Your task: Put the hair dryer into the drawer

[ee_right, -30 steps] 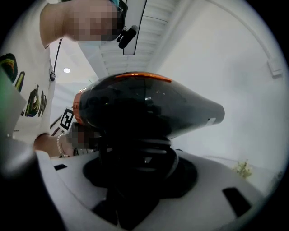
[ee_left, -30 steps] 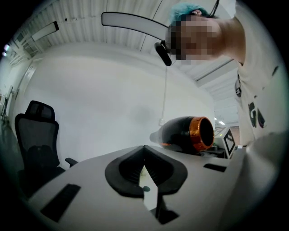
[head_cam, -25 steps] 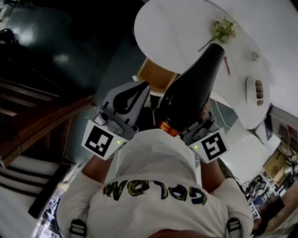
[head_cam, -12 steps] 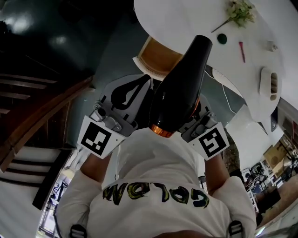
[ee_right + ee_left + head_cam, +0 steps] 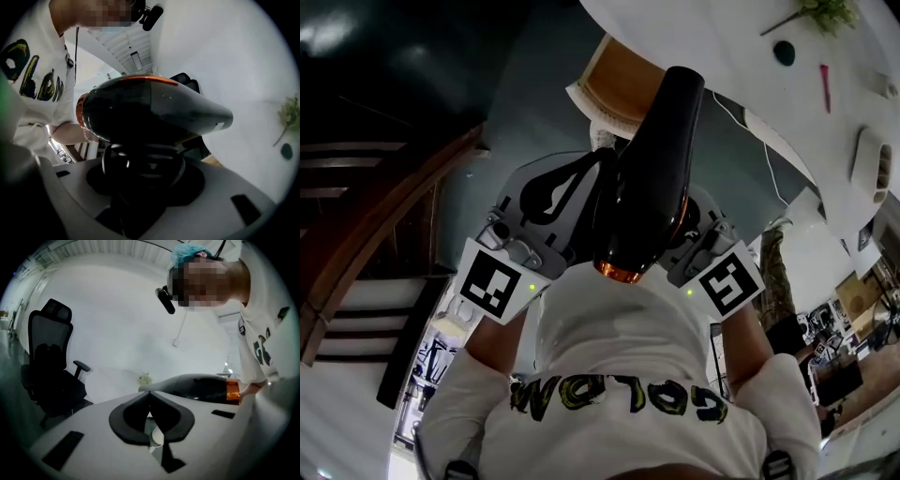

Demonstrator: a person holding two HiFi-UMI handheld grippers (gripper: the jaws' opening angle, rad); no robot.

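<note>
The black hair dryer (image 5: 652, 178) with an orange ring at its back end is held out in front of the person. My right gripper (image 5: 680, 214) is shut on its handle, and in the right gripper view the dryer's body (image 5: 150, 112) lies across the top of the jaws (image 5: 145, 164). Its nozzle points toward the open wooden drawer (image 5: 614, 84) under the white table (image 5: 722, 47). My left gripper (image 5: 602, 157) rides just left of the dryer (image 5: 201, 387), its jaws (image 5: 150, 394) shut with nothing in them.
On the table lie a green sprig (image 5: 825, 14), a dark round piece (image 5: 784, 53), a pink pen (image 5: 825, 80) and a white holder (image 5: 867, 159). A white cable (image 5: 759, 141) hangs below its edge. Wooden stairs (image 5: 366, 234) run at the left. An office chair (image 5: 49, 366) stands beyond.
Both grippers and the hair dryer have come down; the table has slid up and right in the head view, and the dryer's nozzle now lies near the drawer instead of over the tabletop.
</note>
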